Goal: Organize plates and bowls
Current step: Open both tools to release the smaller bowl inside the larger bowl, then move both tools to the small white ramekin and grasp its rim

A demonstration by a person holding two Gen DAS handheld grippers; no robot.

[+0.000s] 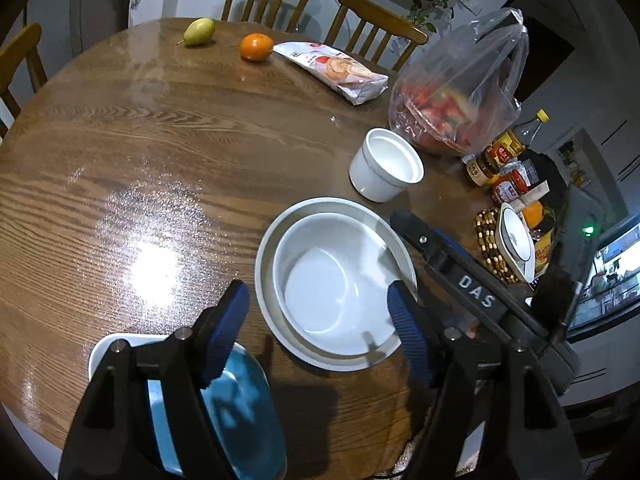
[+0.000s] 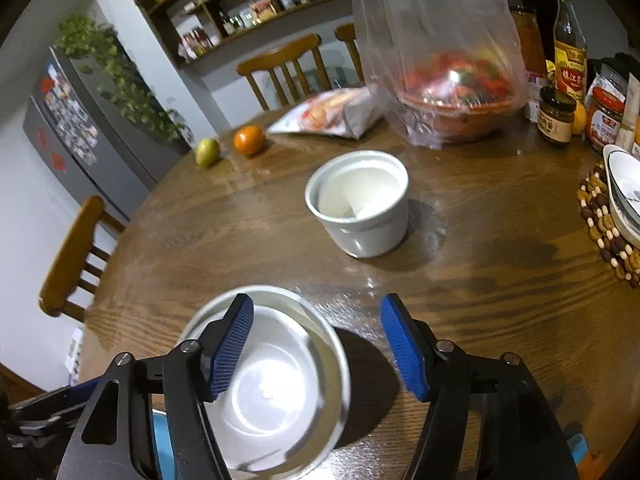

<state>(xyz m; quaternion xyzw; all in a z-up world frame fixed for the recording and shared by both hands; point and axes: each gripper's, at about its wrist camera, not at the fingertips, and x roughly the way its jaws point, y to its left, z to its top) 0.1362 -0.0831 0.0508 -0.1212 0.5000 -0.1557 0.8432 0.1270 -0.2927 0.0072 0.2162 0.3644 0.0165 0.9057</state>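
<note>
Your left hand-held gripper [image 1: 318,330] is spread wide and holds nothing; its blue pads [image 1: 224,332] sit above the bench [image 1: 120,160], one on each side of the near edge of the stacked bowls [image 1: 336,280]. That stack is a white bowl nested inside a wider, shallow white one, resting on the bench right in front of you. Near your left pad, at the bench edge, lies a blue plate [image 1: 248,408] on a white plate [image 1: 100,350].

Your right hand-held gripper [image 2: 316,346] is also wide open, nothing between the pads. Its left pad [image 2: 230,346] hangs over the stacked bowls [image 2: 276,392]; the right pad is over bare wood. In the left view, the right tool's black arm marked DAS comes in from the right, beside the bowls' rim.

A white cup [image 2: 360,204], straight-sided and upright, stands alone past the bowls, well apart from them. Behind it sits a clear plastic bag [image 2: 440,60] holding a red bowl. A snack packet [image 1: 336,70], an orange [image 1: 256,47] and a green fruit [image 1: 199,32] lie at the far side. On the right, jars and bottles [image 2: 560,92] cluster at the edge, and another white bowl [image 2: 624,188] rests on a beaded mat [image 2: 600,220].
</note>
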